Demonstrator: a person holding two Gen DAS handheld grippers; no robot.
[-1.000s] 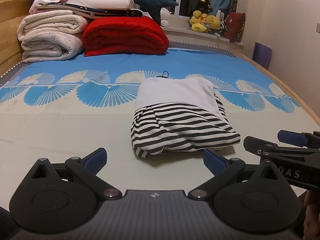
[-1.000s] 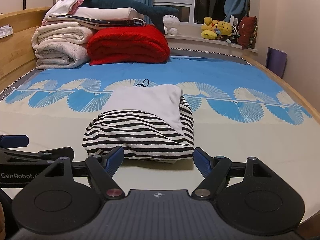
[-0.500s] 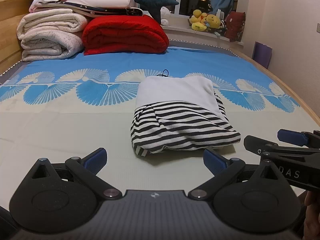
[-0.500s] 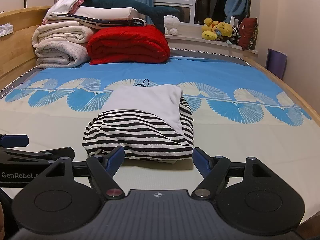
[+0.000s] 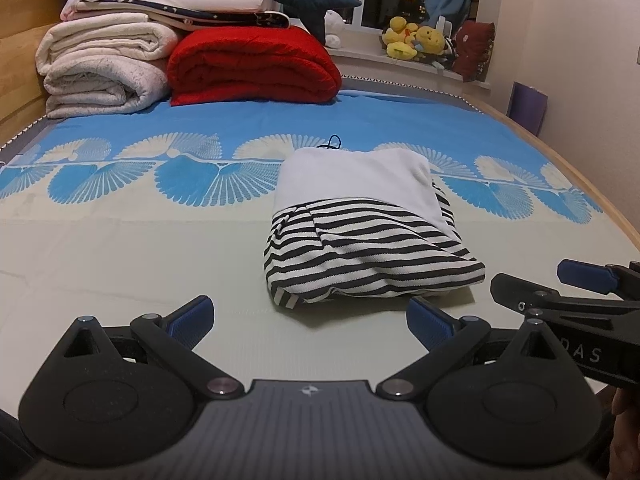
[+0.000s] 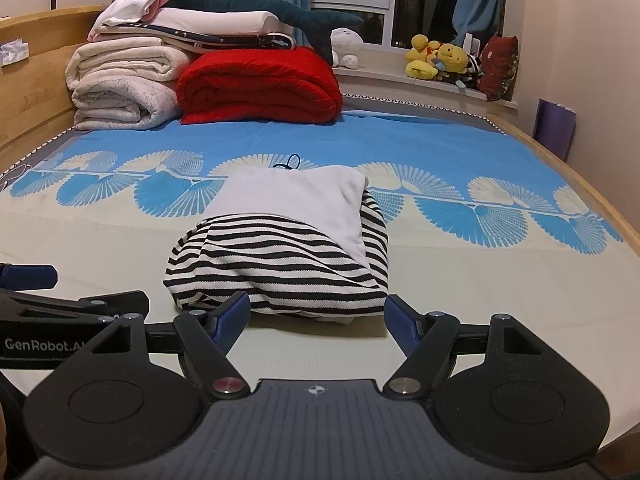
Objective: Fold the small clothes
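Observation:
A folded black-and-white striped garment [image 5: 360, 256] [image 6: 280, 268] with a plain white part on top lies on the bed. My left gripper [image 5: 310, 318] stands open just in front of its near left corner, with nothing between the fingers. My right gripper [image 6: 318, 314] is open too, its blue pads flanking the garment's near edge without closing on it. Each gripper shows at the edge of the other's view: the right one [image 5: 576, 280] and the left one [image 6: 36, 280].
Folded white blankets [image 6: 120, 84], a red blanket [image 6: 260, 84] and a plush shark [image 6: 264, 8] are stacked at the headboard end. Plush toys [image 6: 440, 60] line the window sill. The wooden bed rail [image 5: 592, 192] runs along the right. A dark cord loop [image 6: 290, 162] lies behind the garment.
The scene has shifted only very slightly in both views; the garment stays put and both grippers remain open.

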